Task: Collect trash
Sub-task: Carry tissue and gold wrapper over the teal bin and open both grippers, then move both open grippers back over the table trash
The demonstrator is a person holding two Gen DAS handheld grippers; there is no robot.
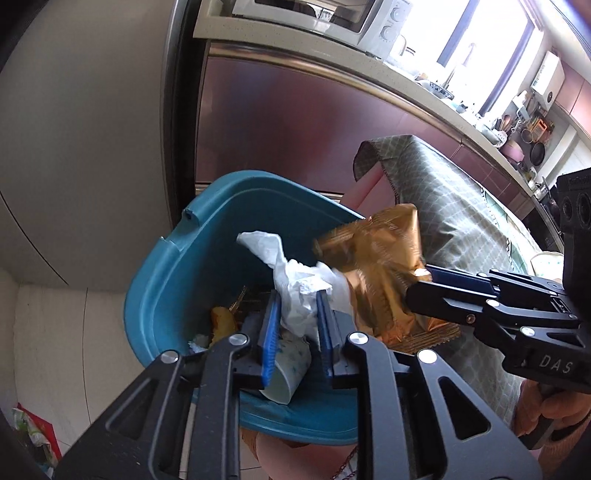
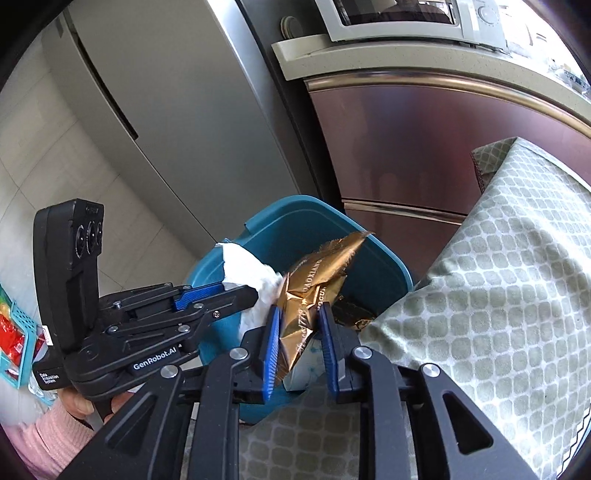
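A teal trash bin [image 1: 177, 280] stands on the floor beside the table; it also shows in the right wrist view [image 2: 373, 266]. My left gripper [image 1: 295, 314] is shut on a crumpled white tissue [image 1: 295, 284] and holds it over the bin's mouth. My right gripper [image 2: 299, 325] is shut on a gold foil wrapper [image 2: 314, 291] and holds it over the bin, right of the tissue. The wrapper [image 1: 373, 266] looks blurred in the left wrist view. Inside the bin lie a paper cup [image 1: 288, 373] and some yellow scraps [image 1: 221, 325].
A table with a grey-green patterned cloth [image 2: 498, 295] stands right of the bin. Behind are reddish cabinet fronts [image 1: 295, 129], a counter with a microwave [image 1: 332, 14] and a grey fridge [image 2: 177, 122]. Coloured items [image 2: 14, 332] lie on the floor at left.
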